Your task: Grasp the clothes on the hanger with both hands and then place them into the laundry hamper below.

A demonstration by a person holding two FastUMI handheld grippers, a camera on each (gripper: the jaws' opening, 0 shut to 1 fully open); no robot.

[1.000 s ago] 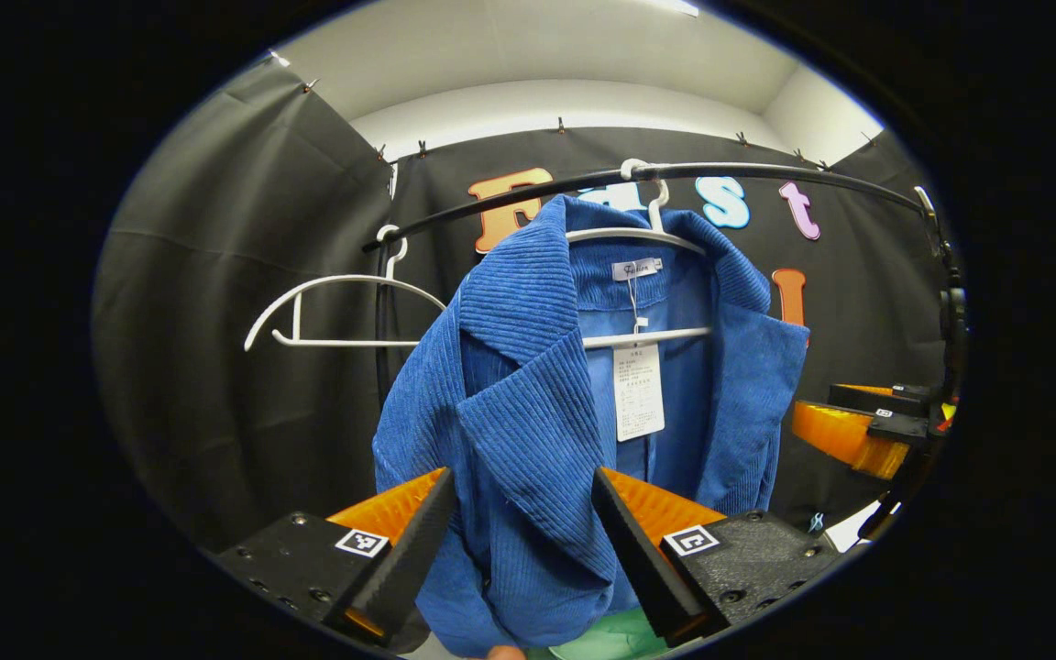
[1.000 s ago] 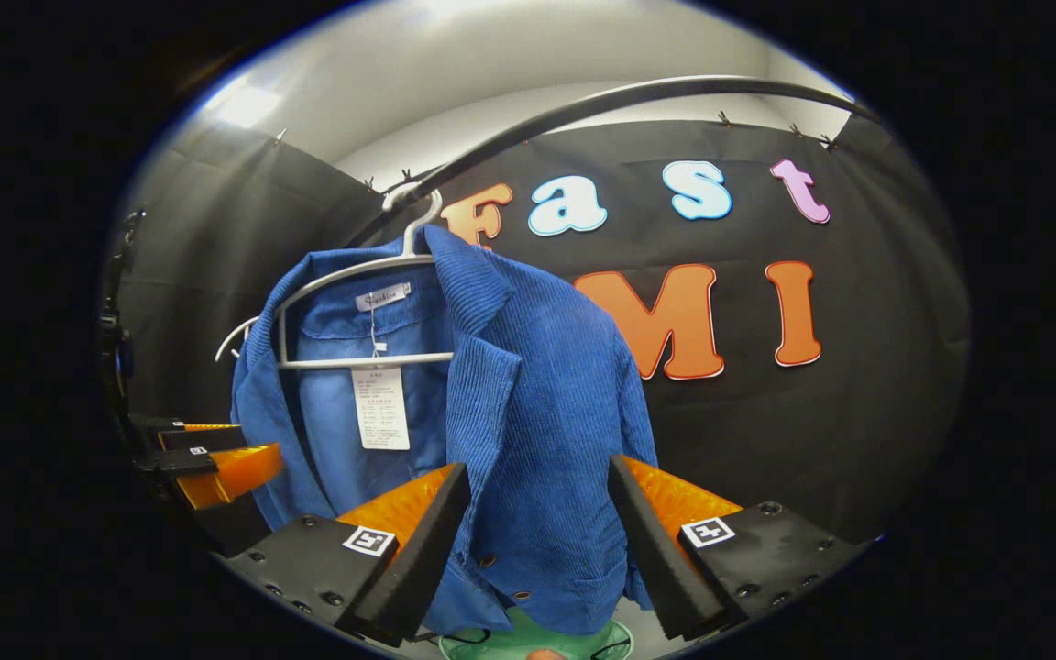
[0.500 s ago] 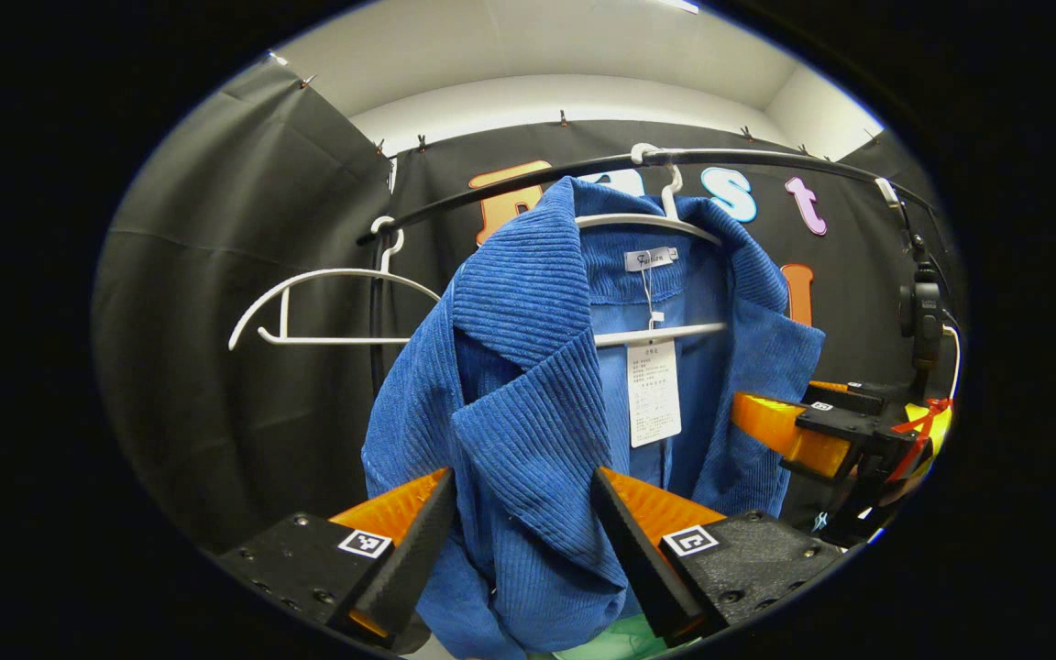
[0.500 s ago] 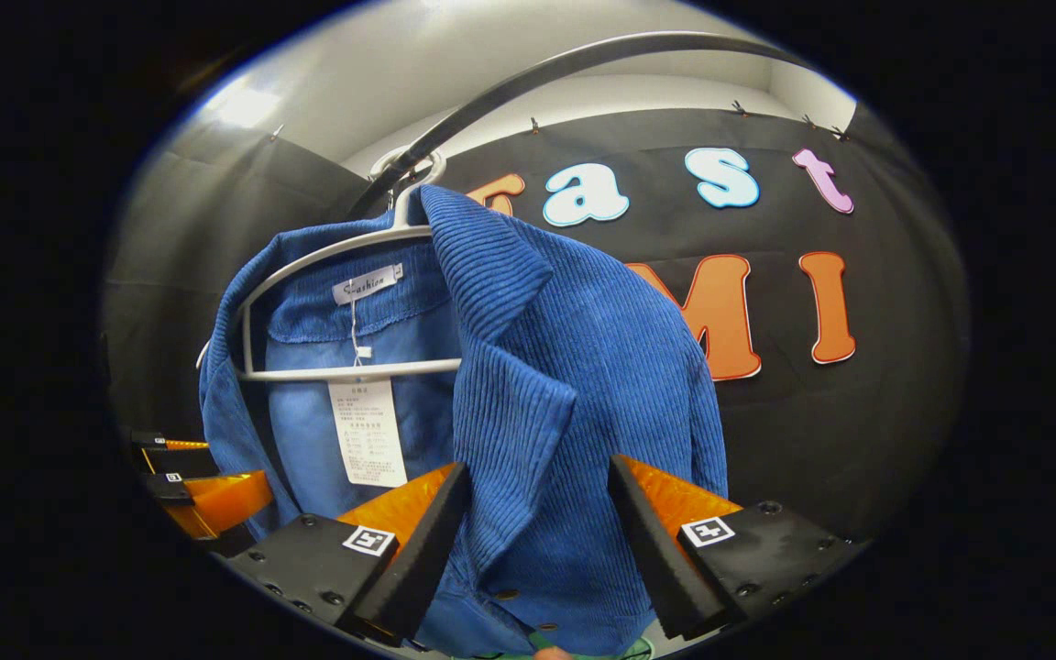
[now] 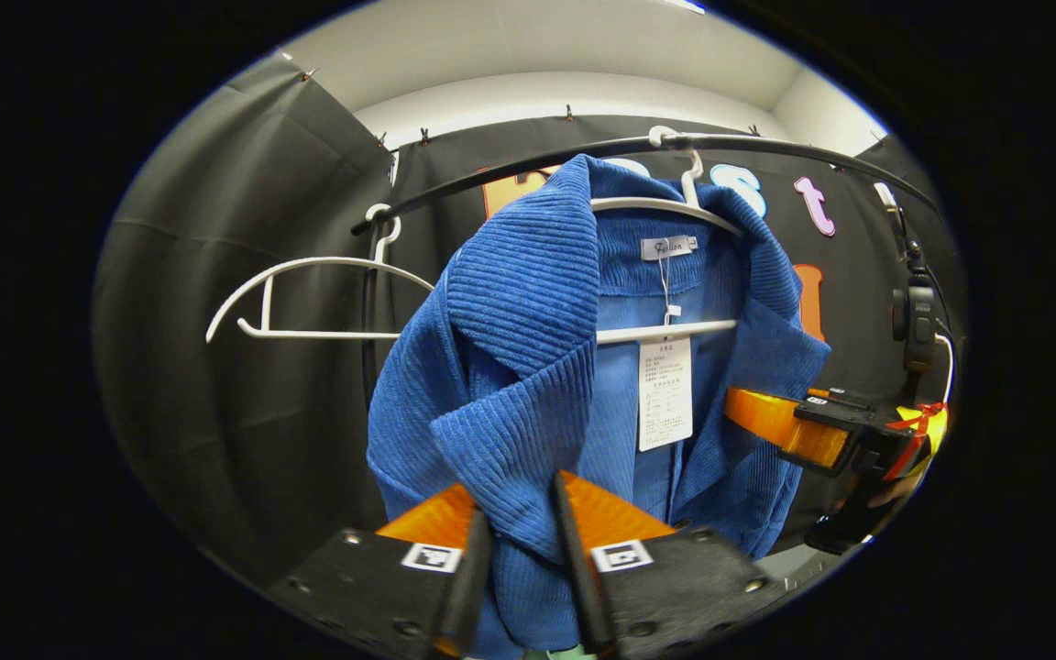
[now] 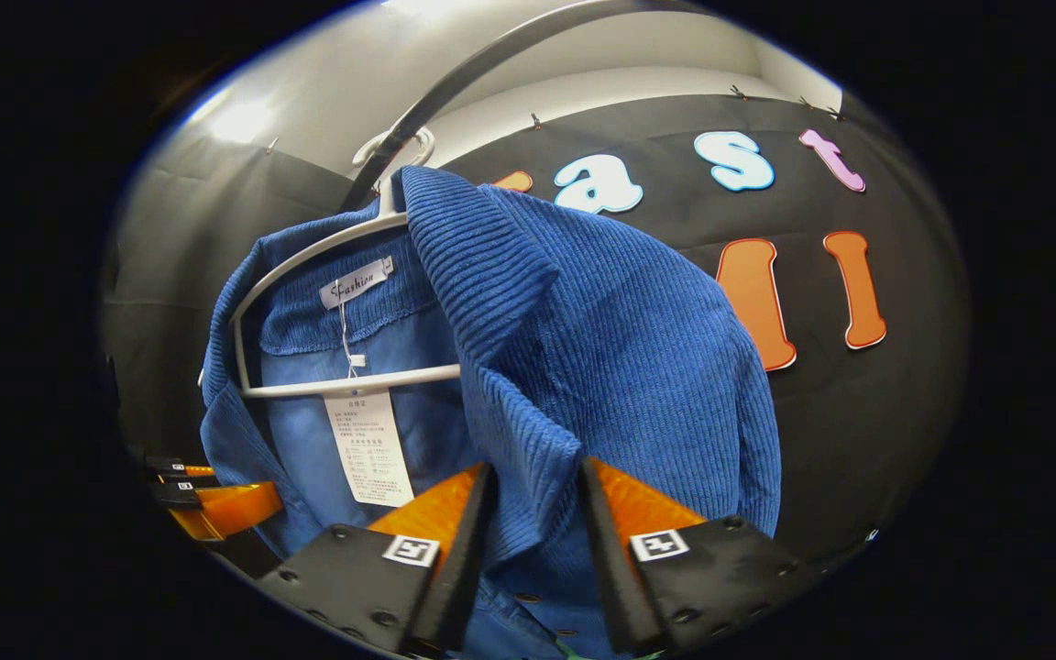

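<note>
Blue corduroy jacket hangs on its white plastic hanger; my left gripper and right gripper have jaws clamped on opposite lapels. Lift both evenly to clear the hanger's shoulders.

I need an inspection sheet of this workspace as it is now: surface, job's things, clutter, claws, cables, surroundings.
Surface: nothing seen.
Job's things: blue corduroy jacket hangs on a white hanger on the black rail; paper tag inside. Hamper: a green sliver at the bottom edge, cannot tell.
Clutter: empty white hanger on the same rail.
Claws: left claw and right claw each closed on a jacket lapel.
Cables: white cable by a black mount.
Surroundings: black cloth wall, white ceiling.
</note>
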